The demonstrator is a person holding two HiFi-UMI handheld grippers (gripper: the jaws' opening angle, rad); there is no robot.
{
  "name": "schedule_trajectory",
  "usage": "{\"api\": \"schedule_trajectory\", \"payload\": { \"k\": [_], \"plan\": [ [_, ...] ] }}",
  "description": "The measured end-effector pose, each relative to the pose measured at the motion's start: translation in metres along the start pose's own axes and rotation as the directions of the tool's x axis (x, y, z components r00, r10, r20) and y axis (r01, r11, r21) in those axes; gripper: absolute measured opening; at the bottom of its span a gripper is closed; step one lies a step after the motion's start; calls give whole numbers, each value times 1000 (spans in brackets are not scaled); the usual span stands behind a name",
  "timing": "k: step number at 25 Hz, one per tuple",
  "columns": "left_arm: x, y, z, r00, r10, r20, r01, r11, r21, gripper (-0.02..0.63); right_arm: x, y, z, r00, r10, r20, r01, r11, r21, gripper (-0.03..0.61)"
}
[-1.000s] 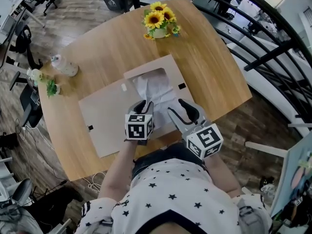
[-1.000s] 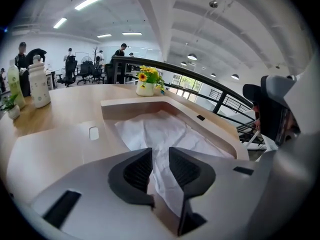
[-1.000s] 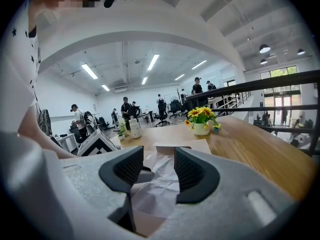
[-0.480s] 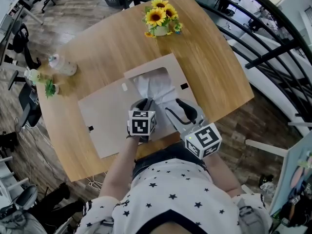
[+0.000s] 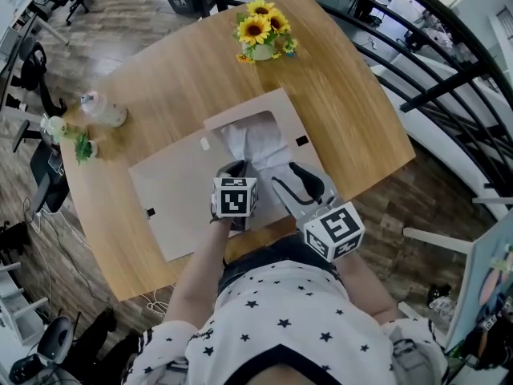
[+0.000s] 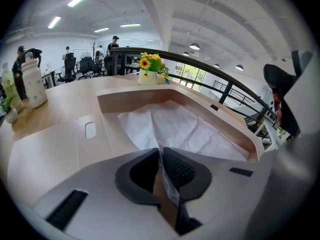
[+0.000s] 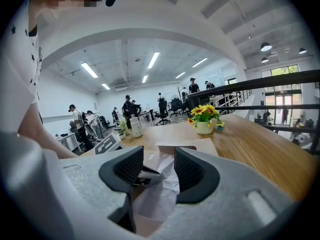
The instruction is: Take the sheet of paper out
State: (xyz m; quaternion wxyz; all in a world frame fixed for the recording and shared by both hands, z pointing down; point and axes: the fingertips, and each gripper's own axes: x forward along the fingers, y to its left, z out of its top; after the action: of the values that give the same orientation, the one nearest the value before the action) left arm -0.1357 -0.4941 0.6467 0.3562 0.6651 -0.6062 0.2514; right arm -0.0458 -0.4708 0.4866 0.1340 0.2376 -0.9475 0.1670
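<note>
One light, crumpled sheet of paper [image 5: 255,143] lies mid-frame in the head view's cardboard box [image 5: 172,187]; left gripper view: the left gripper [image 6: 161,156], jaws just closing, pinches its probably limp, tearable near edge; right gripper view: the right gripper [image 7: 160,169] gapes, gripping nothing

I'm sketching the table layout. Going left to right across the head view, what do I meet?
First the white bottle → left tool, its jaws having just been closing on the sheet of paper → right tool. The sunflowers overlap both tools, so I leave them out.
</note>
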Motion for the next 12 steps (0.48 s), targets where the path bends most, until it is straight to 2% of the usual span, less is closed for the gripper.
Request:
{"api": "schedule_trajectory", "payload": {
  "k": [8, 12],
  "plan": [
    [-10, 11, -2, 1000, 11, 25, -10, 1000, -14, 11, -11, 12, 7, 1000, -16, 27, 16, 1000, -16, 178],
    [-26, 16, 0, 998, 19, 64, -16, 999, -43, 8, -19, 19, 9, 999, -29, 39, 29, 999, -19, 178]
  ]
}}
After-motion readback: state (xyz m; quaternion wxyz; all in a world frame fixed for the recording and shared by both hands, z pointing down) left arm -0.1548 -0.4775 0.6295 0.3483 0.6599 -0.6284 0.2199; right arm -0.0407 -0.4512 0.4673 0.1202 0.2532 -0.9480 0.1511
